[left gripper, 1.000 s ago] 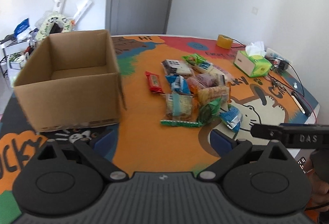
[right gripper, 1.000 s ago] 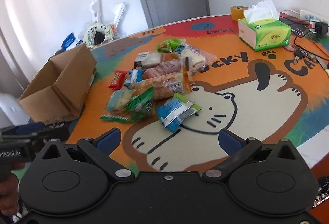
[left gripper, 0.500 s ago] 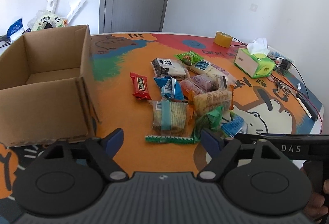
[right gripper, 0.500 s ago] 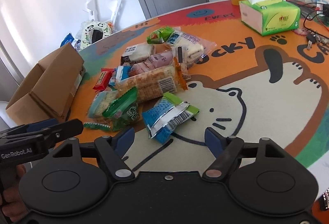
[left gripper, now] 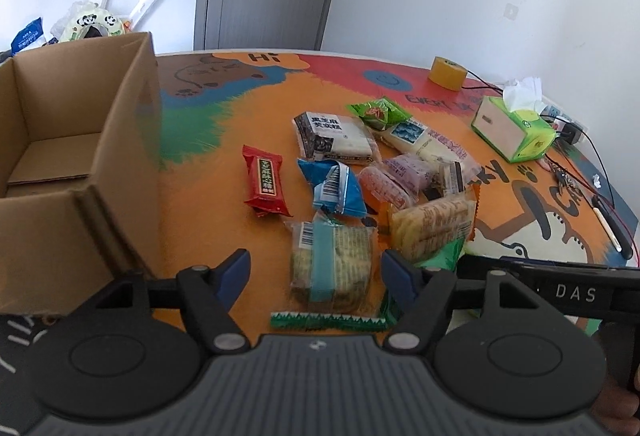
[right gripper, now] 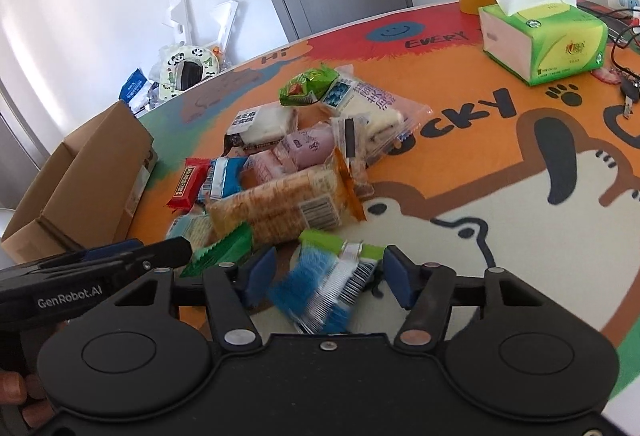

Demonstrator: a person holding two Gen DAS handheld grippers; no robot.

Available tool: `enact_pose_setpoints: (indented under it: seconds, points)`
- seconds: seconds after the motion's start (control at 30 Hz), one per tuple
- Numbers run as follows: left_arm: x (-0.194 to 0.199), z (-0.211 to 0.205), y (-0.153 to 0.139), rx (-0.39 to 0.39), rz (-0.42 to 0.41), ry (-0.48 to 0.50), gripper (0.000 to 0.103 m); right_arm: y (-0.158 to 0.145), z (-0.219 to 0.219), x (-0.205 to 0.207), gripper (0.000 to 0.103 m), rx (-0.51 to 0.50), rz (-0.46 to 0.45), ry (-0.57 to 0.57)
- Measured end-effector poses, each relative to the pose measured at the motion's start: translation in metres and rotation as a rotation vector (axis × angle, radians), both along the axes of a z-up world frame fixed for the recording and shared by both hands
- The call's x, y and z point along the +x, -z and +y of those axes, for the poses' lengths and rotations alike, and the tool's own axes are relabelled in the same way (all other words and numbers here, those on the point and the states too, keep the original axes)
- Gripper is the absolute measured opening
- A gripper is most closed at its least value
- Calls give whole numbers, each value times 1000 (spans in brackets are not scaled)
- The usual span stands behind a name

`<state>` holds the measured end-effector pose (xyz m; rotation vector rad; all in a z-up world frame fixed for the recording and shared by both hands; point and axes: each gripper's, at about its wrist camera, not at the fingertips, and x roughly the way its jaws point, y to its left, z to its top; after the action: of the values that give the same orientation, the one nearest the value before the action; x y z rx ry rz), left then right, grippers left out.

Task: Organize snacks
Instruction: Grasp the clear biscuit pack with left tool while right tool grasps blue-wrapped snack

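Cardboard shows bare across the visible floor of the box [left gripper: 60,156], so by my reading none of the sorting is done yet: every snack still lies on the table mat [left gripper: 224,204].

The left gripper [left gripper: 316,272] has its jaws closing around a clear packet of seaweed crackers with a teal band [left gripper: 332,264]; the blue pads stand either side of it with a visible gap, so nothing is gripped. The right gripper [right gripper: 326,276] is likewise closing on a blue, white and green wrapper [right gripper: 328,288], motion-blurred, with the pads just beside it but apparently not yet pressing.

Around these the heap runs toward the table's far edge: a red bar [left gripper: 266,182], a blue pouch [left gripper: 334,186], a long pack of rice crackers [right gripper: 280,204], a white-and-black cake pack [left gripper: 336,136], a purple bun pack [left gripper: 408,172], a green sachet [left gripper: 378,111] and a flat green strip [left gripper: 328,320] lying nearest the left gripper.

The box stands at the table's left side, its near corner just beside the left jaw, leaving a narrow orange lane between it and the red bar. To the right, the mat's cream area [right gripper: 500,236] is clear. A tissue box [right gripper: 544,40], a tape roll [left gripper: 447,73] and cables [left gripper: 592,164] keep to the far right edge, well apart from the heap.
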<state>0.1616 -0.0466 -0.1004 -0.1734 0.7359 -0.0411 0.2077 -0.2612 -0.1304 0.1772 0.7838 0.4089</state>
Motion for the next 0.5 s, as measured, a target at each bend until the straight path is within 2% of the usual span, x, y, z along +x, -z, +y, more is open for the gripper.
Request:
enact_pose_setpoints:
  seconds: [0.23,0.5]
  points:
    - [9,-5,9,-5,20,-12,71,1,2,2,61,-27,-16,-9]
    - [6,-17,14,81,3,14,71,3,-3,-11,59,-88,-45,-5]
